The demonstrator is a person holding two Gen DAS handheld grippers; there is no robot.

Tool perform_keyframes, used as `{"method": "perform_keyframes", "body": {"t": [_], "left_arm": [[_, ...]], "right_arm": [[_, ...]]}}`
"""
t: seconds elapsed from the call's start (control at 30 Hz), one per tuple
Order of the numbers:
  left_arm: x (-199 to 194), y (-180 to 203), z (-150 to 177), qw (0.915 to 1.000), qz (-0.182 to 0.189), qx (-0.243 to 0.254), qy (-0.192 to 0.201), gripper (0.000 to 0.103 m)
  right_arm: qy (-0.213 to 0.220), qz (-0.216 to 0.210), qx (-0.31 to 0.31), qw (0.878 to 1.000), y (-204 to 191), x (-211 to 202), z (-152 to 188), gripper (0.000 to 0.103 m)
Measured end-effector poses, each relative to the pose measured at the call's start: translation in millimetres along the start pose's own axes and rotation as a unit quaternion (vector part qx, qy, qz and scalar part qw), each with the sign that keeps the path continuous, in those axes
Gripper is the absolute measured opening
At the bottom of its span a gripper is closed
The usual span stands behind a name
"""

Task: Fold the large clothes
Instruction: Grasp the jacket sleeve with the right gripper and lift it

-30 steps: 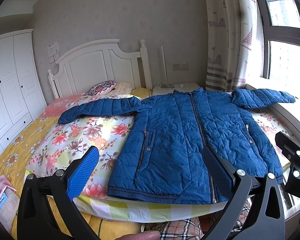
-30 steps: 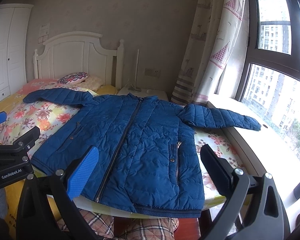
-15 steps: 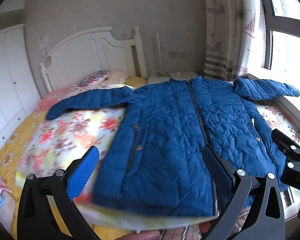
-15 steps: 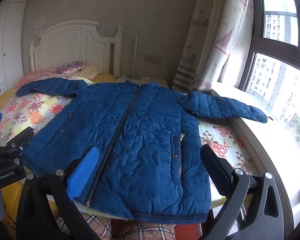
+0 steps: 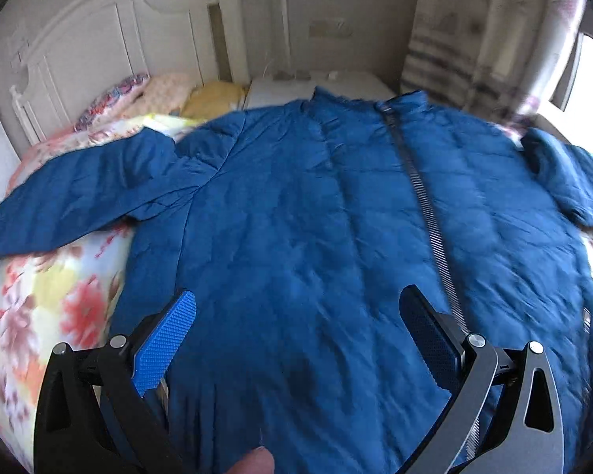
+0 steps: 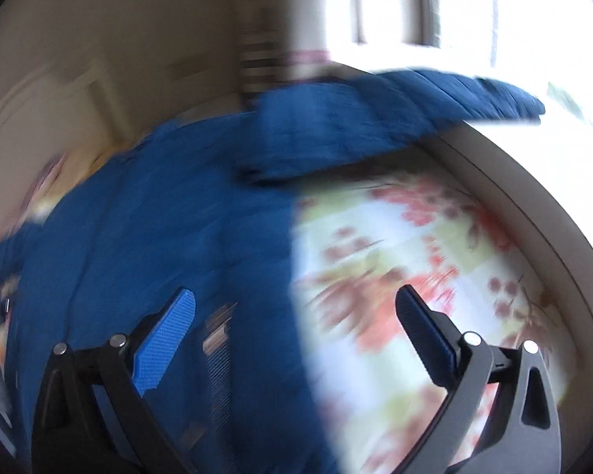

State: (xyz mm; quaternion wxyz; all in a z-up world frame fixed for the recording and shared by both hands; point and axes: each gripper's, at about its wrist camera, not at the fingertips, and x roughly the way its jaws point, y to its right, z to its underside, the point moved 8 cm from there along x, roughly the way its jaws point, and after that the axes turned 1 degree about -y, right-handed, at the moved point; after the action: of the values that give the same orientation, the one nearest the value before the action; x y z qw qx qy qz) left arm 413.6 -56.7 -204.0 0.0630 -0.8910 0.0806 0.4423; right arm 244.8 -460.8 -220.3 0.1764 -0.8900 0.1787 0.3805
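jacket flat beneath left gripper, spread | right gripper spread over its edge

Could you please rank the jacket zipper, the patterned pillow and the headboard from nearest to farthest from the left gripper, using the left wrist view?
1. Zipper, right of the left gripper.
2. Pillow, far left.
3. Headboard, behind it.

Left wrist view: looks forward and down between its spread fingers, close over the jacket; headboard far beyond the fingertips.
Right wrist view: blurred, looks down between its fingers, close over the jacket's edge and the quilt; window beyond the right finger.
Shared: the jacket, its sleeve, the curtain.
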Motion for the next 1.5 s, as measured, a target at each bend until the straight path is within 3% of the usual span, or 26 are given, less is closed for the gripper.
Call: {"method": "perform_keyframes", "body": {"t": [0.17, 0.37, 0.5, 0.57, 0.6, 0.63, 0.73, 0.83, 0.97, 1.0, 1.07, 1.13, 1.17, 1.2, 1.23, 1.3, 1.4, 1.5], "left_arm": [[51, -22, 8, 0.9995, 0.0, -0.01, -0.031, 0.099], [52, -22, 11, 0.9997, -0.003, -0.012, -0.019, 0.099], [55, -24, 7, 0.9994, -0.012, -0.026, -0.02, 0.099], [56, -25, 6, 0.9993, -0.012, -0.029, -0.02, 0.099], [56, -26, 6, 0.9993, -0.01, -0.031, -0.019, 0.099], [56, -26, 6, 0.9993, -0.009, -0.032, -0.018, 0.099], [56, -27, 5, 0.9993, -0.008, -0.033, -0.016, 0.099], [55, -27, 5, 0.9993, -0.006, -0.035, -0.015, 0.099], [55, -27, 4, 0.9992, -0.005, -0.036, -0.014, 0.099], [55, -27, 4, 0.9992, -0.005, -0.036, -0.014, 0.099], [55, -27, 4, 0.9992, -0.005, -0.036, -0.014, 0.099], [55, -27, 4, 0.9992, -0.005, -0.037, -0.013, 0.099], [55, -27, 4, 0.9992, -0.005, -0.037, -0.012, 0.099], [55, -27, 4, 0.9992, -0.005, -0.037, -0.012, 0.099], [55, -27, 4, 0.9992, -0.005, -0.037, -0.013, 0.099], [55, -27, 5, 0.9993, -0.005, -0.036, -0.013, 0.099], [53, -27, 5, 0.9993, -0.008, -0.034, -0.012, 0.099], [54, -27, 5, 0.9993, -0.01, -0.033, -0.012, 0.099]], "right_arm": [[0.006, -0.014, 0.081, 0.997, 49, 56, -56, 0.1], [0.016, -0.022, 0.15, 0.988, 76, 118, -112, 0.1], [0.036, 0.005, 0.187, 0.982, 92, 133, -131, 0.093], [0.055, 0.019, 0.201, 0.978, 98, 132, -138, 0.073], [0.066, 0.017, 0.199, 0.978, 98, 131, -142, 0.045], [0.081, 0.014, 0.19, 0.978, 94, 130, -149, 0.026], [0.142, 0.034, 0.128, 0.981, 65, 105, -170, 0.012], [0.179, 0.009, 0.03, 0.983, -10, 76, -179, 0.011], [0.167, -0.078, -0.118, 0.976, -129, 66, -154, 0.011], [0.145, -0.107, -0.156, 0.971, -163, 70, -136, 0.011], [0.092, -0.119, -0.219, 0.964, -205, 89, -101, 0.017], [-0.006, -0.122, -0.261, 0.958, -231, 129, -58, 0.046], [-0.047, -0.111, -0.263, 0.957, -231, 149, -40, 0.048], [-0.037, -0.105, -0.266, 0.958, -230, 149, -38, 0.052], [-0.037, -0.113, -0.257, 0.959, -227, 145, -41, 0.063], [-0.056, -0.154, -0.21, 0.964, -215, 134, -48, 0.076], [-0.06, -0.187, -0.136, 0.971, -170, 98, -61, 0.076], [-0.01, -0.196, -0.039, 0.98, -103, 64, -68, 0.076]]}}
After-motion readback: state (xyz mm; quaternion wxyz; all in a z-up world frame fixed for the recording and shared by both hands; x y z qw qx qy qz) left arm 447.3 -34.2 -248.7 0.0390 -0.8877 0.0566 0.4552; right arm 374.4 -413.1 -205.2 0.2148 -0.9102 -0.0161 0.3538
